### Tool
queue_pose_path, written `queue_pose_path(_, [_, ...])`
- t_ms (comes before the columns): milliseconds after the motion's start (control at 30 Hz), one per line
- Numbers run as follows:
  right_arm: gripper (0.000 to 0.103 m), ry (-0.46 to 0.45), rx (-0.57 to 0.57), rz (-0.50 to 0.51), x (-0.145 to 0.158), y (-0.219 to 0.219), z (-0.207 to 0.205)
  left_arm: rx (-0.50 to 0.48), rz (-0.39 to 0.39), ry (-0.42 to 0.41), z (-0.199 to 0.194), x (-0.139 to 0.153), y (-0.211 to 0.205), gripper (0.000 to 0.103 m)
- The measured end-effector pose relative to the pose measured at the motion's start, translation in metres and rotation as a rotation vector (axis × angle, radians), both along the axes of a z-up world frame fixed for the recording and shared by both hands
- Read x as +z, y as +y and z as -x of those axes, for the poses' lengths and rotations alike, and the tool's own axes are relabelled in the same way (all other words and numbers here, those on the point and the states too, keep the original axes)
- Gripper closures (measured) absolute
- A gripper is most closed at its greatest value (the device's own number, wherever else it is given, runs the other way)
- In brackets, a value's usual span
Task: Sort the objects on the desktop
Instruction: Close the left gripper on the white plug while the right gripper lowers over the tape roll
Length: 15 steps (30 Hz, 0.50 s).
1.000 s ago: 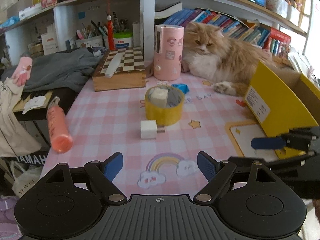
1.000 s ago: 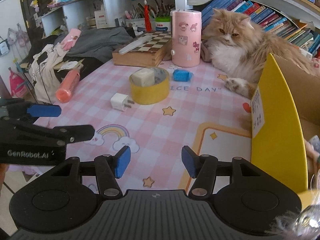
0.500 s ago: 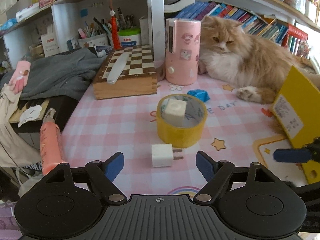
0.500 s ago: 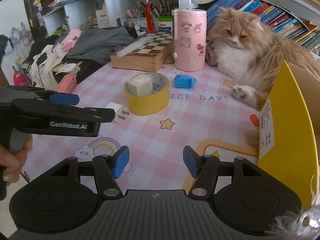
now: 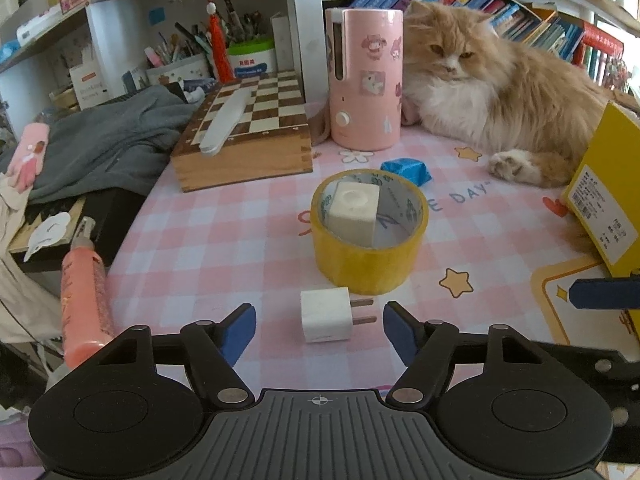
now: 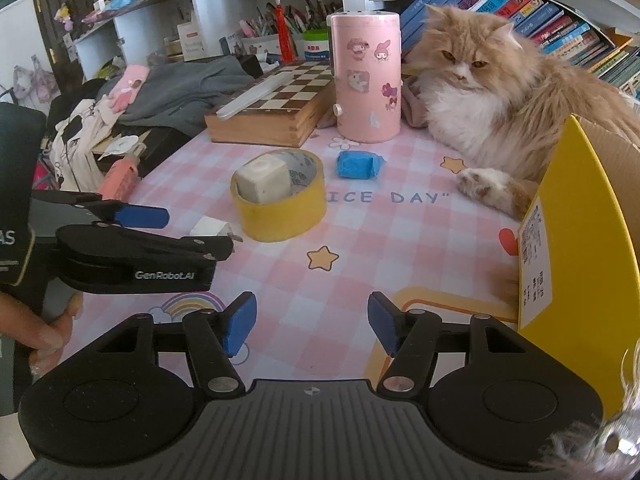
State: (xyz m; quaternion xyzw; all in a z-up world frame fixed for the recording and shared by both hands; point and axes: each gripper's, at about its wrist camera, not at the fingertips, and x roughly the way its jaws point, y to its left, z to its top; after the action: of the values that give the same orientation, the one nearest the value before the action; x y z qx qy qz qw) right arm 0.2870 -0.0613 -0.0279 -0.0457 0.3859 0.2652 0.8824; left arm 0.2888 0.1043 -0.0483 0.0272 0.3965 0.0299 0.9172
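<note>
A white charger plug [image 5: 326, 314] lies on the pink checked mat [image 5: 224, 240], prongs pointing right. My left gripper [image 5: 320, 326] straddles it with the jaws closing; the blue pads stand clear of both its sides. Just beyond it sits a yellow tape roll [image 5: 368, 256] with a white cube [image 5: 354, 208] inside, and a blue wrapped packet [image 5: 406, 170] lies behind that. My right gripper [image 6: 312, 320] hovers open over bare mat near the front edge, nothing between its fingers. From the right wrist view the charger [image 6: 208, 226] shows beside the left gripper's fingers [image 6: 144, 216].
A cat [image 5: 500, 92] lies at the back right, a paw near the yellow box [image 5: 608, 188]. A pink cylinder [image 5: 364, 80] and a wooden chessboard box [image 5: 248, 136] stand at the back. A pink bottle [image 5: 84, 300] lies at the left table edge. Clothes are heaped behind it.
My left gripper moved forward and down until the charger came between its fingers, and its jaws narrowed. The right gripper crept forward a little, jaws slightly wider.
</note>
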Motion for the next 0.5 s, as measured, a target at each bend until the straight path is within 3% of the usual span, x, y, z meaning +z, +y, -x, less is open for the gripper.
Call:
queue_pose_path(133, [0.044, 0.01, 0.008, 0.003, -0.002, 0.002, -0.002, -0.015, -0.008, 0.007, -0.009, -0.006, -0.004, 0.036])
queue_pose_path(267, [0.044, 0.006, 0.019, 0.01, -0.002, 0.004, -0.005, -0.026, -0.027, 0.044, -0.014, -0.014, -0.006, 0.051])
queue_pose_path(333, [0.044, 0.003, 0.021, 0.008, -0.002, 0.005, -0.006, -0.037, 0.002, 0.037, -0.013, -0.014, -0.004, 0.06])
queue_pose_path(500, [0.043, 0.004, 0.013, -0.011, -0.001, 0.008, -0.015, 0.003, 0.011, -0.006, -0.003, -0.001, 0.006, 0.06])
